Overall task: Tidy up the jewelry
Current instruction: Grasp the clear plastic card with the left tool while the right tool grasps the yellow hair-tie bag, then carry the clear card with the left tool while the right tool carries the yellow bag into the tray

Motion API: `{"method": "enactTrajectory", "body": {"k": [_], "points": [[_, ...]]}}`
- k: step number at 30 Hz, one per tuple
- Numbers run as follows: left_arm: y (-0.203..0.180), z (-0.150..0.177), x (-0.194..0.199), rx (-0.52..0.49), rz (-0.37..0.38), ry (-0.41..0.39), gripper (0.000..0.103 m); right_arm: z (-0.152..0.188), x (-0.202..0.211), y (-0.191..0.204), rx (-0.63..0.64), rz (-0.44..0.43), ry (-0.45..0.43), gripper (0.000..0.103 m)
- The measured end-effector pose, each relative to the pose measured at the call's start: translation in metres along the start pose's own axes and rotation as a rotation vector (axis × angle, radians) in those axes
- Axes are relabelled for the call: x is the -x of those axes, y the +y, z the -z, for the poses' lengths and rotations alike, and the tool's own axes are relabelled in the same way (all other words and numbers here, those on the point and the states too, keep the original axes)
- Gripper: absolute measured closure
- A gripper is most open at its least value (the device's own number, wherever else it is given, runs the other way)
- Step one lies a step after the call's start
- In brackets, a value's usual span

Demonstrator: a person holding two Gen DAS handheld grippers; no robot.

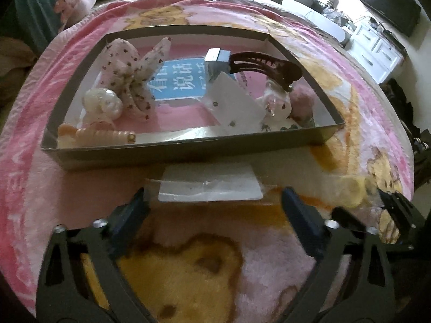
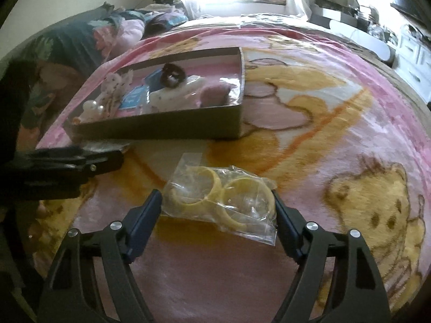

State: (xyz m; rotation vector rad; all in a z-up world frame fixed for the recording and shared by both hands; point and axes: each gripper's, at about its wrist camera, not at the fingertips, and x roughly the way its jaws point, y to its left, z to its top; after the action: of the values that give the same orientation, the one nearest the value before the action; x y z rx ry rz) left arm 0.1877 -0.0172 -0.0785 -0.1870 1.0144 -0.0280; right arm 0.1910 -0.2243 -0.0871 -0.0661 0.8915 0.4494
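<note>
Straddling a flat white card [image 1: 210, 185] in a clear sleeve, the left gripper [image 1: 212, 207] stands wide, its dark blue pads just outside the card's short ends; the left pad seems to meet the sleeve's edge, though whether it presses I cannot tell. The card's long axis runs parallel to the near wall of the box [image 1: 188, 150], just in front of it.

The right gripper [image 2: 218, 204] is also wide, its fingers flanking a crinkled clear plastic bag [image 2: 223, 202] of two smooth yellow bangles [image 2: 199, 188]. The bag lies well toward the near edge of the blanket [image 2: 323, 134], its long axis slanting from upper left to lower right; the pads sit at the bag's sides, and contact cannot be made out.

That blanket is fluffy pink fleece printed with yellow bears. The box is shallow, rectangular cardboard with grey walls. Along its left wall lie a spotted fabric bow [image 1: 132, 80], glossy pearl-like pieces [image 1: 103, 103] and a ribbed peach clip [image 1: 105, 136] at the near left corner. A dark toothed hair claw [image 1: 266, 66] curves along the far right, its long axis pointing toward the right wall, above another white card [image 1: 237, 107] tilted on one corner.
</note>
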Motion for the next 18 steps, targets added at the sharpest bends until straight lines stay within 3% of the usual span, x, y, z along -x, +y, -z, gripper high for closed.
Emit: {"method": "enactTrajectory", "body": {"k": [6, 11, 18], "points": [[0.002, 0.001, 0.003, -0.004, 0.007, -0.024, 0.02, -0.002, 0.008, -0.001, -0.004, -0.039, -0.005, 0.025], [0.015, 0.001, 0.03, 0.029, 0.044, -0.075, 0.02, -0.01, 0.021, 0.006, 0.015, -0.08, -0.031, 0.025], [0.038, -0.011, 0.072, 0.051, 0.021, -0.16, 0.02, -0.028, 0.04, 0.022, 0.063, -0.117, -0.081, 0.025]]}}
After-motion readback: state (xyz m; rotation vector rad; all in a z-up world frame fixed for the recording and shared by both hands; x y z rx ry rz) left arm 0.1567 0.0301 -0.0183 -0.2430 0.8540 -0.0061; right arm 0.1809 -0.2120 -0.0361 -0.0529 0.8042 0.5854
